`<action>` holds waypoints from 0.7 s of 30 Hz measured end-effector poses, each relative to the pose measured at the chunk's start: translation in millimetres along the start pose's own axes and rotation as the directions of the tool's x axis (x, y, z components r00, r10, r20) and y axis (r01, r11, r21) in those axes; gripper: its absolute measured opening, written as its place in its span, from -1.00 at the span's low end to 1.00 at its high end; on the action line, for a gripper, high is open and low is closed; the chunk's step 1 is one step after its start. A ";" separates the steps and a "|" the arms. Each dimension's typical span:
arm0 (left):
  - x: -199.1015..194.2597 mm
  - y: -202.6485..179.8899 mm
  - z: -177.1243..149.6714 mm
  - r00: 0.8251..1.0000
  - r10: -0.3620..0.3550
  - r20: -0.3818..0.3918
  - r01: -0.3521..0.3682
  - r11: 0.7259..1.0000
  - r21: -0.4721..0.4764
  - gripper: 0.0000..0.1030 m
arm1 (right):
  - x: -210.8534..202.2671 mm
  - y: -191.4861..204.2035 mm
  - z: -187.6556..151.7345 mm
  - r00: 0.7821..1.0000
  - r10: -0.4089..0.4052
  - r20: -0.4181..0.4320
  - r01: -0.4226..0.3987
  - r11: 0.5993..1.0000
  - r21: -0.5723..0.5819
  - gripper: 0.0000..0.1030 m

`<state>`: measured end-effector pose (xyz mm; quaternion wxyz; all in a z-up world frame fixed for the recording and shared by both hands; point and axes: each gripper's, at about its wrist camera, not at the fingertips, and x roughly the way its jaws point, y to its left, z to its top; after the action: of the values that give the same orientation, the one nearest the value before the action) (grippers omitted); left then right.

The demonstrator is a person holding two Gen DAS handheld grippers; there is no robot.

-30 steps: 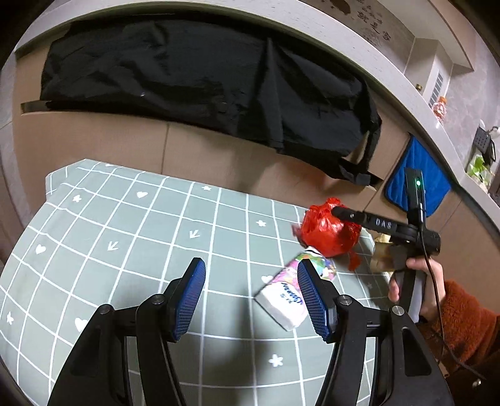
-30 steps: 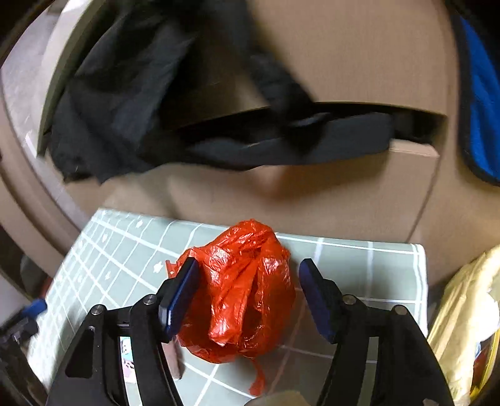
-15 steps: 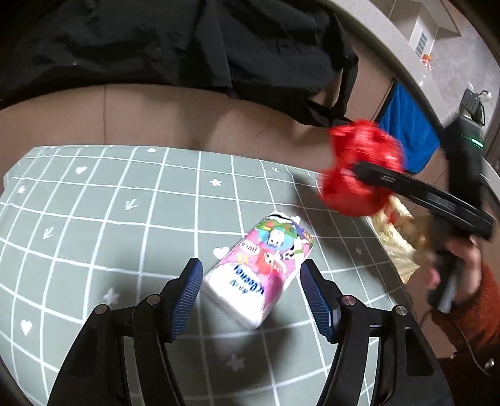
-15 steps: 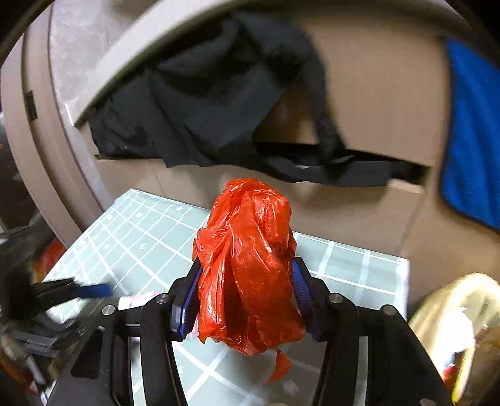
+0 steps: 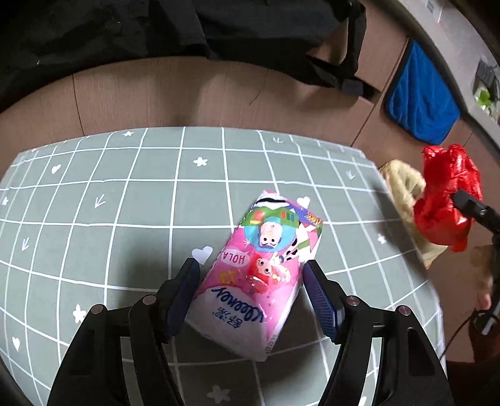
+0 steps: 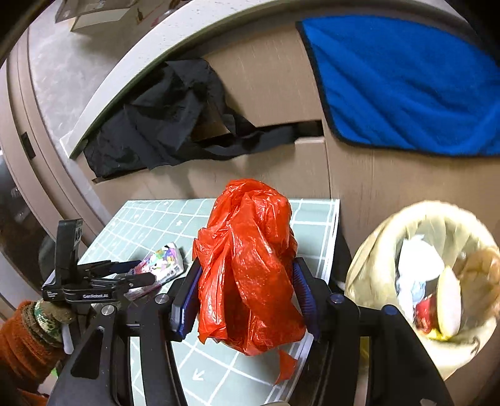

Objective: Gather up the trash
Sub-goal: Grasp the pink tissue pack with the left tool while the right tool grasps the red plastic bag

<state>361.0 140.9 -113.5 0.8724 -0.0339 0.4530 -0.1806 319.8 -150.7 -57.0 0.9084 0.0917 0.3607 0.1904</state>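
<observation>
My right gripper (image 6: 247, 293) is shut on a crumpled red plastic bag (image 6: 250, 265) and holds it up over the table's right edge. The bag also shows in the left wrist view (image 5: 443, 203), beside the bin. My left gripper (image 5: 250, 290) is open, its jaws on either side of a pink tissue pack (image 5: 259, 274) lying on the green checked tablecloth (image 5: 125, 193). It does not squeeze the pack. The pack also shows in the right wrist view (image 6: 162, 265). A bin with a pale liner (image 6: 375, 250) stands right of the table and holds several pieces of trash.
A black cloth (image 5: 156, 28) hangs from the counter behind the table. A blue towel (image 6: 406, 84) hangs on the cabinet front above the bin. The bin's rim (image 5: 403, 187) sits just past the table's right edge.
My right gripper closed on the red bag, lifted it off the table and carried it right toward the bin. My left gripper moved forward until its jaws straddled the tissue pack.
</observation>
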 end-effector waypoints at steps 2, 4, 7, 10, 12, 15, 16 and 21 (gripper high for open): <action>1.7 -2.3 0.8 1.000 0.016 -0.004 -0.016 1.000 0.004 0.34 | -0.6 -0.1 -3.4 1.000 0.010 -0.007 -0.010 1.000 0.006 0.01; 1.0 -0.4 1.1 1.000 0.016 -0.009 -0.016 1.000 -0.003 0.34 | 0.9 2.3 -7.9 1.000 0.015 -0.014 -0.015 1.000 0.004 0.02; 1.6 0.1 1.0 0.999 0.029 -0.020 -0.029 0.999 -0.016 0.33 | 2.1 5.8 -14.2 0.999 0.023 -0.031 -0.023 1.000 -0.003 0.02; 1.7 -2.9 1.7 0.998 0.059 -0.038 -0.060 0.998 -0.033 0.31 | 2.3 9.3 -18.5 0.999 0.032 -0.044 -0.033 0.999 -0.012 0.02; 0.7 -5.5 2.1 0.996 0.077 -0.047 -0.079 0.996 -0.047 0.21 | 1.2 11.5 -19.7 0.998 0.033 -0.046 -0.034 0.999 -0.016 0.02; -7.7 -7.3 0.5 0.995 0.094 -0.019 -0.095 0.993 -0.073 -0.09 | -2.6 14.8 -20.0 0.998 0.038 -0.044 -0.039 0.999 -0.023 0.02; -14.1 -8.5 0.6 0.995 0.098 0.003 -0.097 0.991 -0.088 -0.11 | -5.0 16.3 -19.8 0.998 0.038 -0.040 -0.040 0.999 -0.029 0.02; -48.8 -14.3 6.8 0.987 0.101 0.123 -0.082 0.986 -0.148 -0.15 | -15.1 20.8 -15.9 0.999 0.040 -0.018 -0.041 0.998 -0.051 0.02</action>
<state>336.8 143.7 -68.3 0.9026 -0.0871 0.4082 -0.1048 292.9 -137.5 -52.9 0.9033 0.0741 0.3616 0.2186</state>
